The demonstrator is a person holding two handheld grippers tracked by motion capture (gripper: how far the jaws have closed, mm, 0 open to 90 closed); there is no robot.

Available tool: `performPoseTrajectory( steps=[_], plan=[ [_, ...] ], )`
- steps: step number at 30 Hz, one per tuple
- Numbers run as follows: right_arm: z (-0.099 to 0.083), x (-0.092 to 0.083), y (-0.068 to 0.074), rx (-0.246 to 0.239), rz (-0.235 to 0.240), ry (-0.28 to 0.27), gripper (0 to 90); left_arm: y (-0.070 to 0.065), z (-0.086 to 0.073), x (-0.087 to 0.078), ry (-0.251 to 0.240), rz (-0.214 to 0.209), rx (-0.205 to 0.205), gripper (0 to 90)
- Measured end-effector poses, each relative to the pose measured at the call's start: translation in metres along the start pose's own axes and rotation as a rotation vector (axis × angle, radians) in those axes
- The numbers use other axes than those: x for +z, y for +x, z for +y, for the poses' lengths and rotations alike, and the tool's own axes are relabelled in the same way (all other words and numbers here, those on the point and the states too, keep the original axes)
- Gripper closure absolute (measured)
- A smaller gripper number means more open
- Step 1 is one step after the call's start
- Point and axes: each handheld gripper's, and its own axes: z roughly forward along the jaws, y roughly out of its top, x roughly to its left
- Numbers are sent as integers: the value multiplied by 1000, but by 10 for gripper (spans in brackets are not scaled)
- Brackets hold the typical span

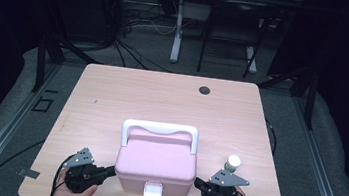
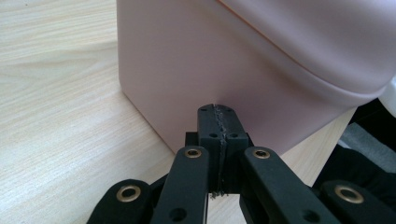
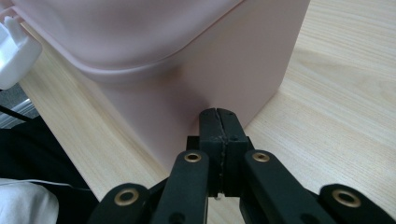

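A pink lidded box [image 1: 156, 166] with a white handle [image 1: 160, 129] and a white front latch [image 1: 153, 189] stands near the table's front edge. My left gripper [image 1: 114, 171] is shut, its tips against the box's left wall [image 2: 196, 70]; the left gripper view shows the jaws closed together with nothing between them [image 2: 219, 122]. My right gripper [image 1: 197, 182] is shut too, its tips pressed to the box's right wall [image 3: 224, 70], jaws closed on nothing [image 3: 218, 123]. The white latch [image 3: 11, 51] shows at the left of the right gripper view.
A small bottle with a white cap [image 1: 233, 162] stands just right of the box, behind my right gripper. The wooden table [image 1: 162, 101] has a dark round hole [image 1: 204, 90] near its far edge. Chairs and cables lie on the floor beyond.
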Motion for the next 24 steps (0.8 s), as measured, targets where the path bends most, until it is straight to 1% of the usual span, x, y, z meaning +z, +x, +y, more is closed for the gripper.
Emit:
performPoseTrajectory(
  steps=[3, 5, 8, 10, 13, 14, 16, 17, 19, 20, 22, 23, 24],
  plan=[
    [0, 0, 0, -2, -1, -3, 900, 0, 0, 0, -3, -5, -3, 900],
    [0, 0, -1, 7, 8, 2, 900, 1, 0, 0, -3, -8, -2, 900],
    [0, 0, -3, 14, 22, -1, 900, 2, 0, 0, -2, -16, -6, 900],
    [-1, 1, -4, 17, 23, -7, 900, 2, 0, 0, -1, -18, -9, 900],
    [-1, 1, -4, 19, 17, -12, 897, 2, 0, 0, 3, -11, -11, 900],
    [-1, 2, -4, 17, 9, -12, 871, 2, 0, 0, 2, -6, -10, 900],
    [-1, 2, -4, 12, 1, -14, 853, 3, 1, 0, -1, -5, -12, 900],
    [-1, 2, -4, 19, -4, -17, 842, 3, 1, 1, -5, -8, -18, 900],
    [0, 2, -6, 19, -6, -20, 825, 4, 1, 0, -2, -4, -24, 859],
    [0, 2, -7, 23, -3, -31, 809, 6, 1, -1, -7, -7, -29, 844],
    [0, 2, -8, 22, -4, -27, 800, 7, 2, -1, -13, -12, -34, 830],
    [1, 2, -9, 20, -6, -22, 780, 8, 3, -2, -16, -9, -37, 800],
    [1, 2, -9, 20, -6, -22, 780, 8, 3, -2, -16, -9, -37, 776]
  ],
)
